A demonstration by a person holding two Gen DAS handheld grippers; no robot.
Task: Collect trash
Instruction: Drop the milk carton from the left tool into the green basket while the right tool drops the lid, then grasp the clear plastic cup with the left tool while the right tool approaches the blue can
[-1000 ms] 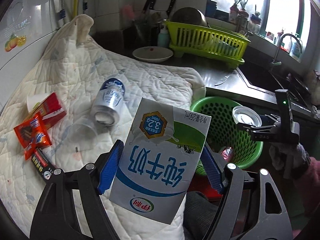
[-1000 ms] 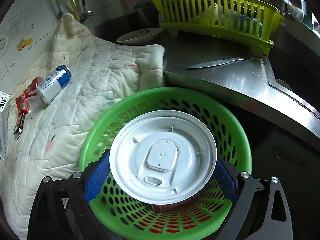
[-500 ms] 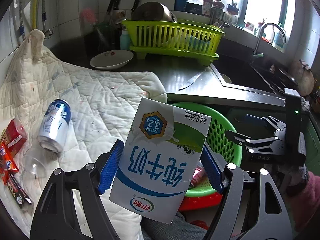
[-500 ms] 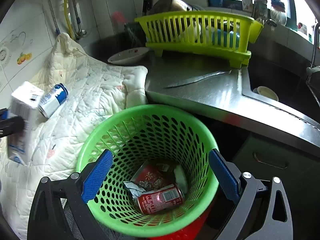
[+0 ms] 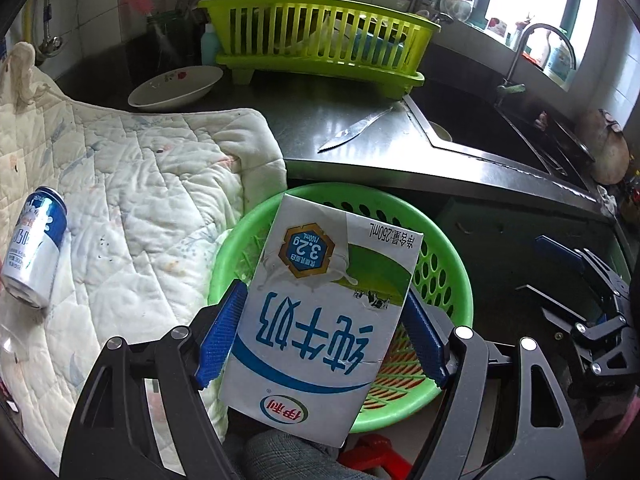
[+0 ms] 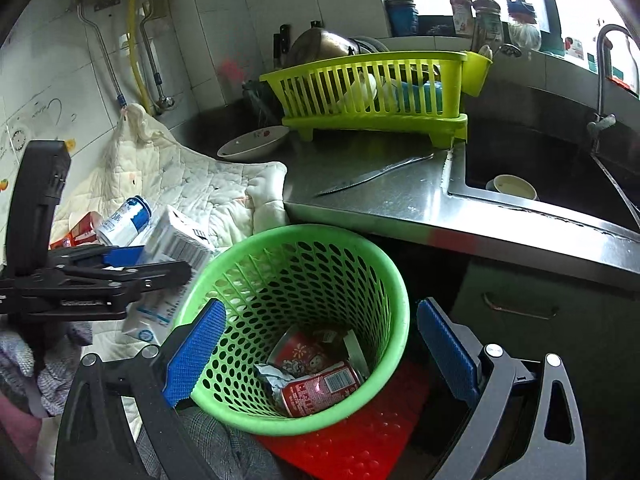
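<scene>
A white, blue and green milk carton (image 5: 320,320) is clamped between the blue pads of my left gripper (image 5: 322,334), over the near rim of the green perforated basket (image 5: 448,264). From the right wrist view, the same carton (image 6: 176,240) and left gripper (image 6: 132,268) sit at the basket's (image 6: 384,280) left edge. My right gripper (image 6: 320,352) is open with nothing between its pads, above the basket. Inside lie a red can (image 6: 316,388), a red cup and crumpled foil. A blue-and-white can (image 5: 34,248) lies on the quilt.
A cream quilt (image 5: 132,184) covers the counter on the left, with red wrappers (image 6: 80,232) on it. A knife (image 5: 356,128) lies on the steel counter beside the sink (image 6: 540,168). A lime dish rack (image 5: 320,36) and a white bowl (image 5: 176,86) stand behind. A red stool (image 6: 360,448) is under the basket.
My left gripper carried the carton rightward from over the quilt to the basket's rim. My right gripper let go of the white-lidded cup, which now lies in the basket, and pulled back upward.
</scene>
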